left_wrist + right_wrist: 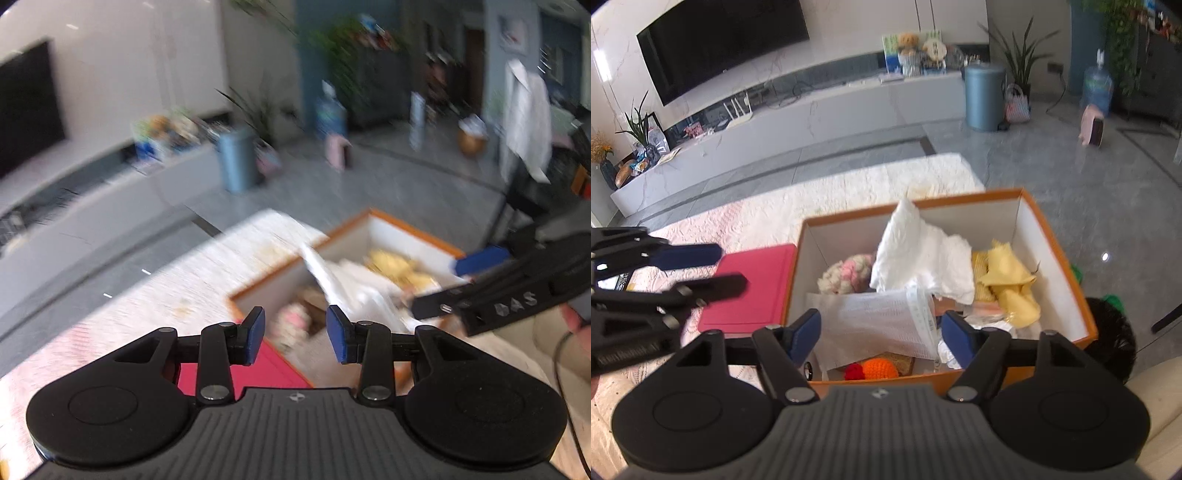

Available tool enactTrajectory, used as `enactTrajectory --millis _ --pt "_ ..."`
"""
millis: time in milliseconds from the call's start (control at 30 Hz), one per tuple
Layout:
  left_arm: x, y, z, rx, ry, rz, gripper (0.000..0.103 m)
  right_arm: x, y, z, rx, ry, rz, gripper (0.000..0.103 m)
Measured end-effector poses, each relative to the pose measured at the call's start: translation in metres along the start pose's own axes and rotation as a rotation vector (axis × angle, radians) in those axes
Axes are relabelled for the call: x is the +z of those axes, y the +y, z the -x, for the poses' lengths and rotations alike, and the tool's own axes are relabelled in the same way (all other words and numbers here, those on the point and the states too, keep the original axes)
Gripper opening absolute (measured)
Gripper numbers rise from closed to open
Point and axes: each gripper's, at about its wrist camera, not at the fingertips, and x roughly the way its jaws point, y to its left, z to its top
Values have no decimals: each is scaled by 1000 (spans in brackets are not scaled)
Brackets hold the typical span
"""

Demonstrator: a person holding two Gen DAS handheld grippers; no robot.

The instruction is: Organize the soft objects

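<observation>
Fingers [955,334] parted above cloth-filled box [1054,236]

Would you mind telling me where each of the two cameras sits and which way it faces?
Left wrist: sits on the left gripper, looking down and forward at the orange box; its own open fingers show, plus the right gripper and part of a hand at right.
Right wrist: sits on the right gripper, looking down into the orange box of soft things; its own open fingers show, with the left gripper at left.
Shared: the box, the white cloth, the pink mat, the blue bin.
</observation>
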Motion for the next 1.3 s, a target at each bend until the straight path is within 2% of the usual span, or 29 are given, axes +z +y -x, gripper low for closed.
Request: enactTrajectory --millis 100,200,233,367,400,467,500,567,700,833,1067,1300 --pt "-3 5 27 74 -78 44 58 -2 12 23 -36 -47 33 79" --pt "-8 11 50 139 -128 97 60 -9 26 43 -99 -105 62 82" --pt "-11 13 56 160 -137 117 61 -13 31 49 -115 -122 69 84" --pt "-29 19 76 226 -170 207 76 -32 46 68 -147 -167 81 89" --pt "-35 19 80 245 -181 221 77 -38 50 71 -157 -179 80 90" --pt "-45 18 85 288 -190 236 79 -51 57 77 -171 -210 80 92" --pt "-51 18 88 313 -188 238 85 -56 61 79 -175 -221 77 93" --pt "-60 15 92 351 -179 237 88 -68 68 82 -180 -247 67 94" --pt "-76 11 97 363 -159 231 89 -91 80 83 -210 -308 54 98" --pt "-90 15 90 353 -122 298 91 -108 89 72 -221 -333 41 98" --pt "-114 12 70 356 -18 319 91 -127 96 43 -245 -269 21 98" --pt "-129 8 68 349 8 321 91 -133 97 38 -251 -258 19 98"
